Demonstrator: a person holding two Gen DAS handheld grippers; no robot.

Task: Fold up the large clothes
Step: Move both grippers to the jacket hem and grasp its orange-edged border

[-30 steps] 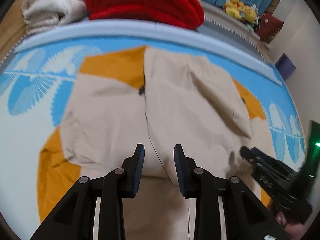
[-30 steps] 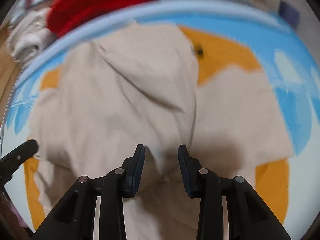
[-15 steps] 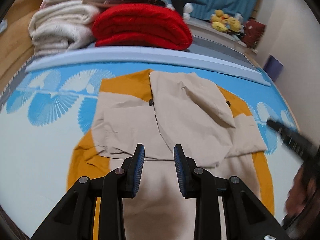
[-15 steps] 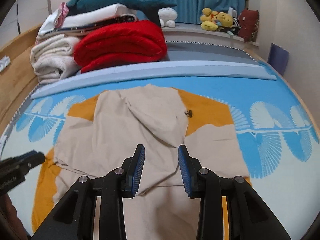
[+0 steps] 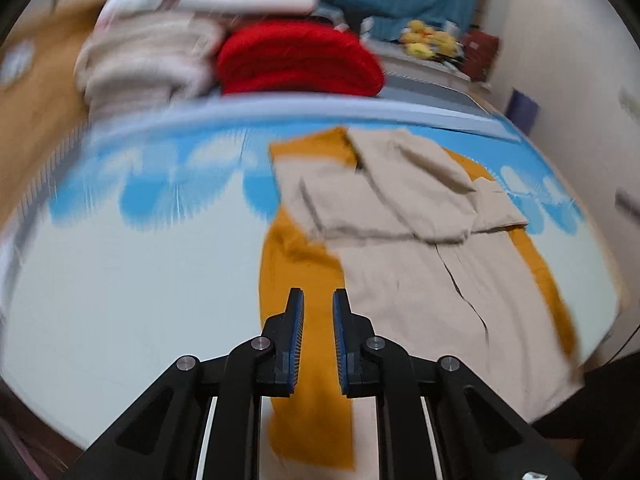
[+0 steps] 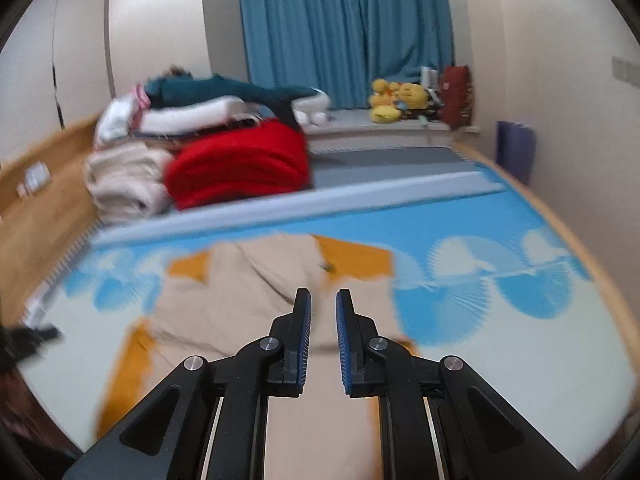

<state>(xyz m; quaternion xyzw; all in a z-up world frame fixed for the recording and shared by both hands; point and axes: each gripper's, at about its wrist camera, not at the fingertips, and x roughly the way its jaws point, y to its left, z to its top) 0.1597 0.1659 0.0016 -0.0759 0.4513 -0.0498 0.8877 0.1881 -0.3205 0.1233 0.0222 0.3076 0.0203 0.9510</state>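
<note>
The jacket (image 5: 404, 248) lies flat on the bed (image 5: 132, 280), beige with mustard-orange panels, its sleeves folded across the chest and its lower half spread toward the near edge; the sleeve step looks done, and the lengthwise fold seems to be what is left. The left gripper (image 5: 318, 312) hangs over the orange strip at the jacket's left side, and the right gripper (image 6: 323, 312) over the beige middle; the jaws of both have just been closing, yet a narrow gap remains and nothing sits between them, so both are released. The next move likely calls for going down to the hem corners, pinching the fabric there and carrying it up toward the collar. The cloth looks thin, matte and limp, creasing softly at the folds; the bed cover is smooth, printed with blue fans. Beyond it sit a plush red blanket (image 6: 240, 164) and cream towels (image 6: 124, 180), both blurred.
</note>
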